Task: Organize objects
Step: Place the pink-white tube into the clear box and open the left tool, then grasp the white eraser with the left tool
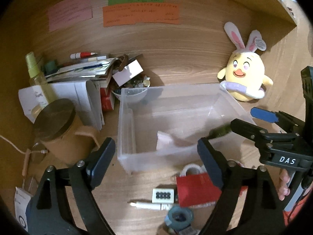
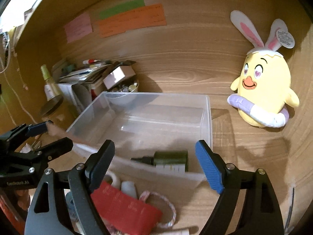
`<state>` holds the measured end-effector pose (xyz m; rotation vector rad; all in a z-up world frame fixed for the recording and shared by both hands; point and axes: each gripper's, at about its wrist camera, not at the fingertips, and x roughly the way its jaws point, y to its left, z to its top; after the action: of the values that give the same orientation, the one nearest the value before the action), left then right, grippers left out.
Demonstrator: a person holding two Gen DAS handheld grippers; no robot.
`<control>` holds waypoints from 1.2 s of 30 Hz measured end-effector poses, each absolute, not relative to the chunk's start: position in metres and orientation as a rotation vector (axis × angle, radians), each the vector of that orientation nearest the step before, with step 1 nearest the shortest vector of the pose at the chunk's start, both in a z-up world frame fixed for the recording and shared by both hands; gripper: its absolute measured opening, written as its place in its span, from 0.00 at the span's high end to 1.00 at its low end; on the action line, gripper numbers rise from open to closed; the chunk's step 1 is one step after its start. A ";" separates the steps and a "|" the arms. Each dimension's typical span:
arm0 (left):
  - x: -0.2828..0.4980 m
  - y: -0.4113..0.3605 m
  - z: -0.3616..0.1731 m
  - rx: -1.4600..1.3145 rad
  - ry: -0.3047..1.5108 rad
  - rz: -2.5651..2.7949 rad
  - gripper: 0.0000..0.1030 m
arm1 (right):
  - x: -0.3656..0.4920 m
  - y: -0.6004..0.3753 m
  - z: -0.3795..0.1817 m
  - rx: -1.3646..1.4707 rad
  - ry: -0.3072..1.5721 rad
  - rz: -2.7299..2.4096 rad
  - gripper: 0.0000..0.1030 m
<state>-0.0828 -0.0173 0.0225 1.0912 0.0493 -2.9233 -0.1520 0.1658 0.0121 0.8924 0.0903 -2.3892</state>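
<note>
Both claws are spread and hold nothing: left claw (image 1: pixel 156 156), right claw (image 2: pixel 154 162). The bottle (image 2: pixel 170 159) lies in the bin (image 2: pixel 207 117), just ahead of my right claw. Next, I would pick the red pouch (image 2: pixel 125 209) below it, gripping across its short side.

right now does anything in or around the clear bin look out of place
The dark green bottle lies on its side inside the clear bin, not upright. Behind the bin, a white box sits tilted on an overfilled bowl. Both claws are open.
</note>
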 end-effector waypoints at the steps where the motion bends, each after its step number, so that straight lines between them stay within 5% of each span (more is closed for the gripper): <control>1: -0.079 -0.017 0.022 1.092 0.051 -2.924 0.15 | -0.148 0.167 0.012 0.892 0.093 -2.384 0.19; 36: 0.021 -0.038 -0.069 1.395 0.255 -2.843 0.10 | -0.095 0.182 -0.060 1.086 0.322 -2.295 0.18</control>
<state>0.0209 -0.0380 -0.0691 1.3952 0.2555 -2.8425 -0.0948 0.1815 -0.0603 1.0863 0.3217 -2.2953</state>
